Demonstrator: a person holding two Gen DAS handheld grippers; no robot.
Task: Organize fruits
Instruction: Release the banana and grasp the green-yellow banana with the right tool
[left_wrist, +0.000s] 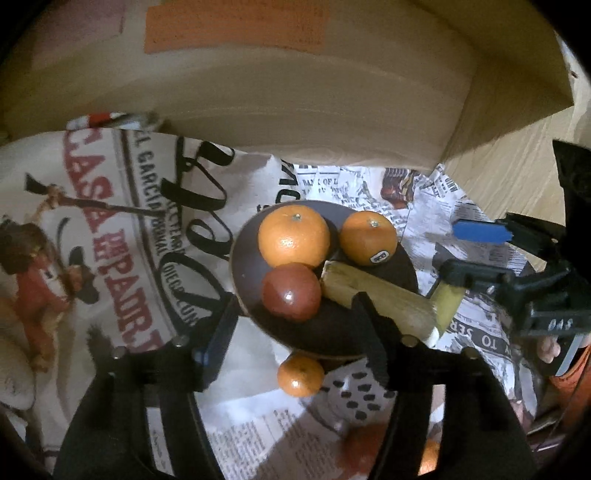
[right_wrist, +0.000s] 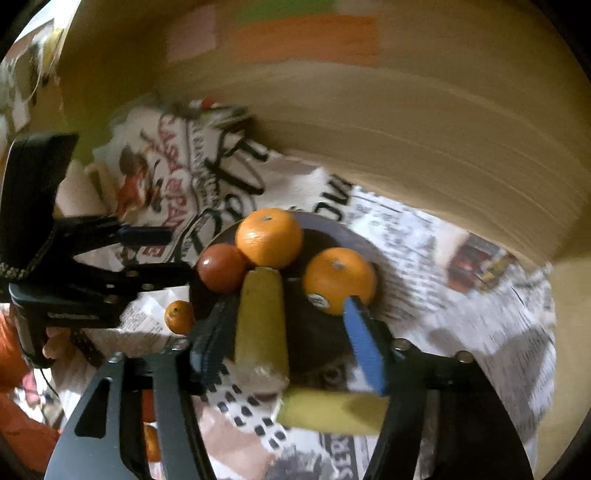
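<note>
A dark round plate (left_wrist: 251, 258) (right_wrist: 332, 229) holds two oranges (left_wrist: 293, 236) (left_wrist: 368, 238), a red-brown fruit (left_wrist: 291, 291) (right_wrist: 221, 273) and a yellow-green cut piece (left_wrist: 376, 299) (right_wrist: 260, 317). A small orange (left_wrist: 301, 374) (right_wrist: 179, 316) lies on the paper beside the plate. A second yellow piece (right_wrist: 332, 411) lies near the plate's rim. My left gripper (left_wrist: 295, 325) is open, its fingers either side of the plate's near part. My right gripper (right_wrist: 284, 332) is open around the yellow-green piece, which is resting on the plate.
Printed newspaper (left_wrist: 110, 221) (right_wrist: 461, 258) covers the surface. A beige wooden wall (left_wrist: 295, 110) curves close behind the plate. More orange fruit (left_wrist: 364, 450) lies blurred near the bottom. The right gripper's body (left_wrist: 517, 280) stands to the right of the plate.
</note>
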